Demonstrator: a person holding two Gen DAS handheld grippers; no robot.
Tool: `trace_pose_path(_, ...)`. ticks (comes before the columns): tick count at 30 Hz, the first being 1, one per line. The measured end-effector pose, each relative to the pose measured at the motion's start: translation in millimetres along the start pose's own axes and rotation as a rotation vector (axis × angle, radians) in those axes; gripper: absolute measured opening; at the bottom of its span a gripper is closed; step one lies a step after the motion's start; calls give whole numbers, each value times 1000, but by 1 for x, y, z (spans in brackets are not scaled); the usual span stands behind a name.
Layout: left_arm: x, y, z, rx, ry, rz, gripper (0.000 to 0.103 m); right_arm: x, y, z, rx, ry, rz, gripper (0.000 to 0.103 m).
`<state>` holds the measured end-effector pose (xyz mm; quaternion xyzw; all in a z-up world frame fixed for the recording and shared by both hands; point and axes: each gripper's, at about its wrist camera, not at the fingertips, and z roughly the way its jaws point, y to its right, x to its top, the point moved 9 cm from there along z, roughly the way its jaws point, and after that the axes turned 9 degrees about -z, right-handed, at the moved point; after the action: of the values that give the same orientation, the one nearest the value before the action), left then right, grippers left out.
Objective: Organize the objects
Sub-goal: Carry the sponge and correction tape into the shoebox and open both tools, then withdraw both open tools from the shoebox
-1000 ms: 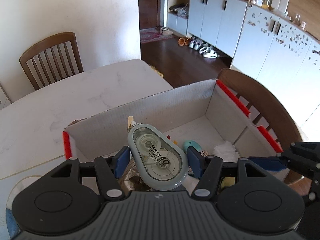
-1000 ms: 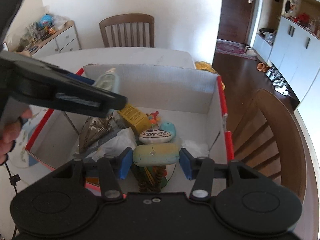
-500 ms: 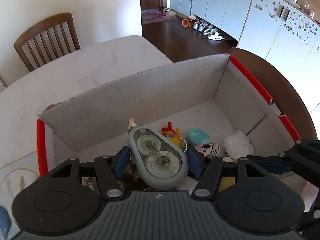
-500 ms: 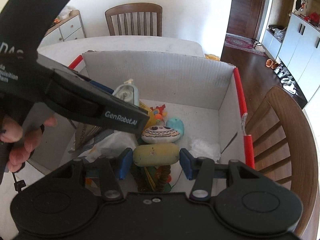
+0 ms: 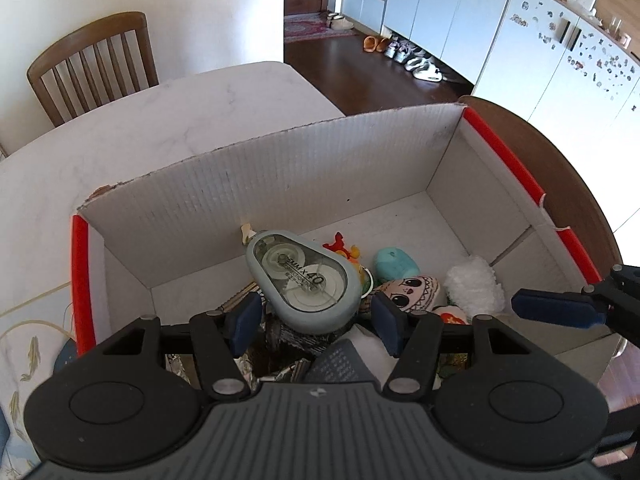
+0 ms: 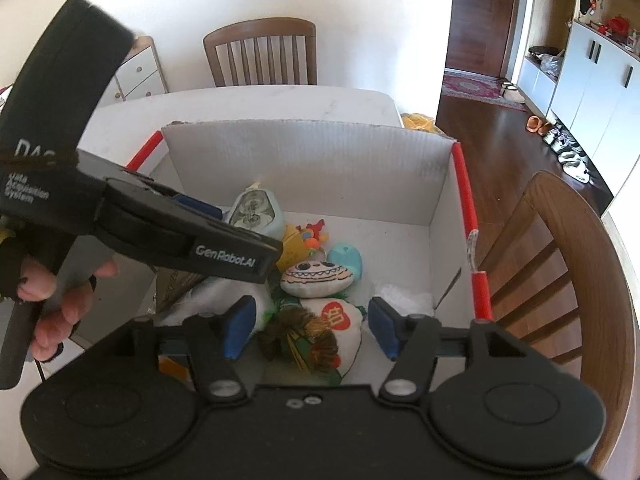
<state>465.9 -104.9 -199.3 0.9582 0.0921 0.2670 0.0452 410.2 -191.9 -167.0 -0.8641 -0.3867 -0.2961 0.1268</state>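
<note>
Inside: one box (image 5: pixel 280 184), one tape dispenser (image 5: pixel 304 280), several toys. Left gripper (image 5: pixel 316 322) hovers over it, fingers spread, dispenser loose between. Right gripper (image 6: pixel 308 330) also spread, empty.

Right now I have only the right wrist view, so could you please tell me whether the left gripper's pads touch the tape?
Observer: In the left wrist view a slim gap shows on each side of the tape, between it and the left gripper's pads. I cannot tell whether it is gripped.
Operator: Thank you. What lies under that gripper?
Observer: Crumpled foil, inside the box.
Operator: Is anything printed on the tape?
Observer: Yes, "5MM x 40" on its face.
</note>
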Motion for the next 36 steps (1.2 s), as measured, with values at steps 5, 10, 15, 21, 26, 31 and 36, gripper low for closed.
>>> trace_pose_path(5, -2, -3, -10, -14, 9, -13, 64, 2, -2, -7, -2, 9, 12, 62)
trace_pose_path(10, -4, -5, -27, -27, 42, -6, 67, 3, -5, -17, -6, 18, 15, 63)
trace_pose_path(15, -5, -8, -50, -48, 82, 1, 69, 7, -13, -31, -8, 42, 10, 66)
trace_pose_path(21, -7, -13, -80, -85, 130, 2, 70, 14, -24, -50, -19, 73, 5, 68)
trace_pose_path(26, -9, -20, -108, -103, 188, 19, 76, 17, -32, -63, -29, 93, 13, 71)
trace_pose_path(31, -15, -34, -130, -101, 238, 36, 79, 19, -39, -76, -33, 124, 43, 74)
trace_pose_path(36, -25, -48, -147, -108, 265, 55, 79, 19, -45, -85, -43, 158, 86, 77)
